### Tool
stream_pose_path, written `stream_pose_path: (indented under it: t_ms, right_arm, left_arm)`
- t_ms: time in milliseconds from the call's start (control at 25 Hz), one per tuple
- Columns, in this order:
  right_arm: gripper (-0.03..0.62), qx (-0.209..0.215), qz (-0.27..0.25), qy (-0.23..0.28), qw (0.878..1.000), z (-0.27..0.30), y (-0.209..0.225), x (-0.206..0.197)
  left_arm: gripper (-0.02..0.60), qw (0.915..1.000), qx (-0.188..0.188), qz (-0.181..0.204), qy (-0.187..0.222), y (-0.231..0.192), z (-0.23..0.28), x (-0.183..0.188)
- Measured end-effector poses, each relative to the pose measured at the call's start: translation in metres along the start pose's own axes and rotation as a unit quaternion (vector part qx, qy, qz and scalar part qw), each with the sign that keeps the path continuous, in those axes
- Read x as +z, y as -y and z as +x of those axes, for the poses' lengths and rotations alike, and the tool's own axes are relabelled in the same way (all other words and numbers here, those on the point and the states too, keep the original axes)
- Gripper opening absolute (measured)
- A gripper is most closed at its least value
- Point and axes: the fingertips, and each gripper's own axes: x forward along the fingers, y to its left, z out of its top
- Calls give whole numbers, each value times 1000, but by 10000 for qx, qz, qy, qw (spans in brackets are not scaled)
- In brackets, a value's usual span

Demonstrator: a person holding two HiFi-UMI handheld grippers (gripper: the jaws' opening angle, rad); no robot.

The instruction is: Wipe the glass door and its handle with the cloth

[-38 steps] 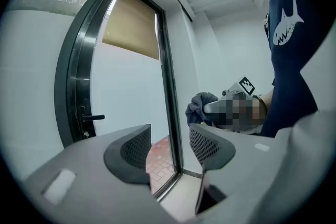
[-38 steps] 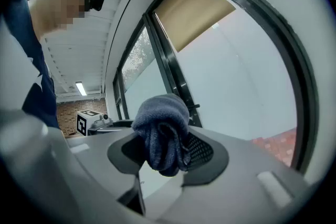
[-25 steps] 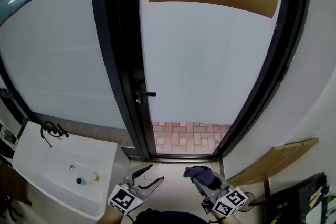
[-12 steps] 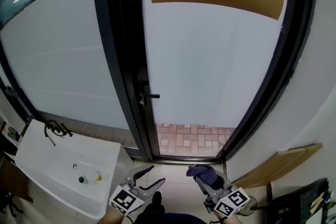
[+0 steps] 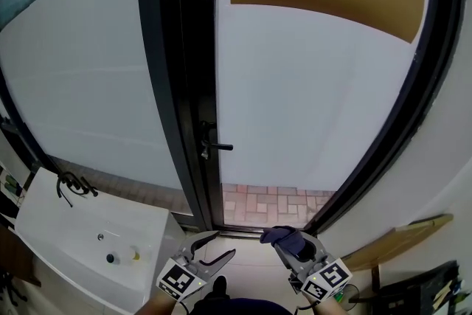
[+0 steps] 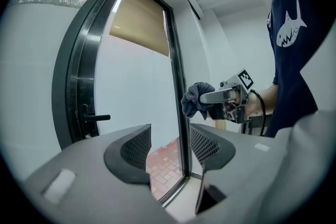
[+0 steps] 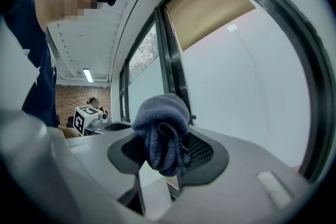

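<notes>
A frosted glass door (image 5: 310, 99) in a black frame stands ahead, with a brown panel across its top. Its black lever handle (image 5: 215, 147) sticks out from the left stile; the handle (image 6: 95, 117) also shows in the left gripper view. My right gripper (image 5: 289, 241) is shut on a dark blue cloth (image 5: 284, 237), bunched between its jaws (image 7: 160, 134), low and short of the door. My left gripper (image 5: 212, 251) is open and empty, beside it at the bottom left. From the left gripper view the cloth (image 6: 196, 100) hangs in the right gripper.
A white washbasin (image 5: 88, 247) with a black tap stands at the lower left. Reddish paving (image 5: 273, 199) shows through the clear bottom strip of the door. A wooden board (image 5: 391, 236) leans at the lower right. A fixed glass pane (image 5: 81, 77) fills the left.
The view has shifted closer to the door and a little left, so the handle sits further right and lower in frame. Both grippers keep their pose, the cloth still held.
</notes>
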Motion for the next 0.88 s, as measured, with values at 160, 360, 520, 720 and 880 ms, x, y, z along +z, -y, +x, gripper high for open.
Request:
stream_pose_path:
  t_ms: [160,360,520,720,880]
  right_arm:
    - [170,22,-365,59,9993,39,12,19]
    - [172,204,-873,-41,9960,94,26,38]
    - [172,320,-1519,-94,9878,144,32,55]
    - [170,411,-2508,-369,9665,208,34,77]
    - [170,450,-3540,-560,9325,264,34,90]
  left_arm:
    - [225,10000,-22,37,57,-33,10,1]
    - [225,9999,-36,58,107,-71,20,1]
    - [225,9999,-43,20,107,-97,25,-4]
    - [225,9999,-69,25,114,-126,31,-8]
    - [225,9999,-110,31,127,-142,33,-11]
